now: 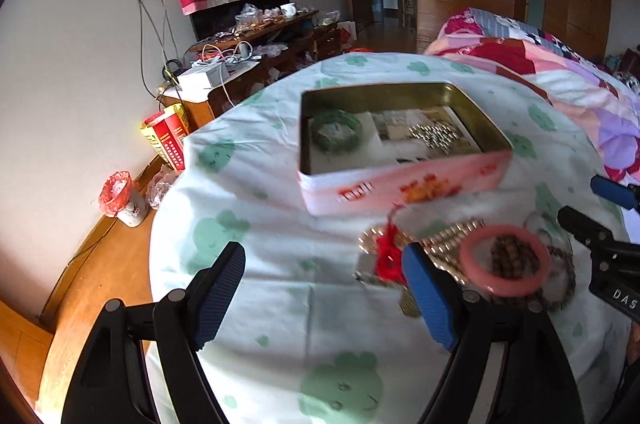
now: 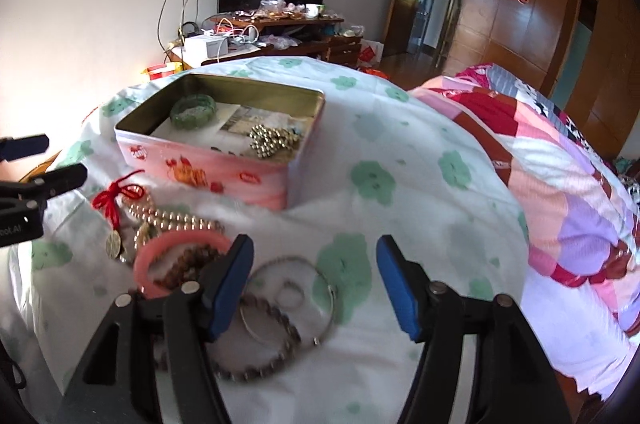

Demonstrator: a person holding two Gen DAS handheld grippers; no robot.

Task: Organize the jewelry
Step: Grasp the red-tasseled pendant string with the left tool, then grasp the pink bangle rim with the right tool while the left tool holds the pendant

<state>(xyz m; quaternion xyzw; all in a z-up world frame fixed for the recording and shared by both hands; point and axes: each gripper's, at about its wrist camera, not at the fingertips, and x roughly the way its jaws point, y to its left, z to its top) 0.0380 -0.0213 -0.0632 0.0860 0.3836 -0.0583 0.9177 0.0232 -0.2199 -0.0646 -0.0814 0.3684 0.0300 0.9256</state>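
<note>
1. Loose jewelry is lying in a heap on the cloth-covered surface [image 2: 400, 128], low and left of centre in the right wrist view: a pink bangle [image 2: 182, 240], a pearl-like bead strand [image 2: 176, 218], a red knotted cord [image 2: 114, 200] with a coin charm [image 2: 113, 245], a brown bead bracelet [image 2: 188, 264], a thin wire bangle [image 2: 292, 300] and a dark bead chain [image 2: 276, 340].
2. The pink tin [image 2: 208, 176] is sitting open just above the heap; a green bangle [image 2: 193, 111] and a cluster of gold beads [image 2: 274, 140] are already lying inside.
3. Handling judgement: the bangles are looking rigid and smooth, likely slipping unless pinched across the rim. The strands are limp and will be dangling, so taking them mid-length seems best. All pieces appear light.
4. The right gripper [image 2: 314, 284] is hovering over the wire bangle with its fingers apart, holding nothing.
5. The left gripper [image 1: 324, 294] is hovering at the lower centre of its view, fingers apart and empty; the pink bangle [image 1: 504, 260] is lying to the right of its blue pad.
6. Obstruction: the pieces are overlapping and may be tangling, so lifting one could be dragging its neighbours. The tin wall needs clearing on transfer.
7. A patchwork quilt [image 2: 560, 184] is filling the right side; a cluttered wooden cabinet [image 2: 280, 36] is standing at the upper centre.
</note>
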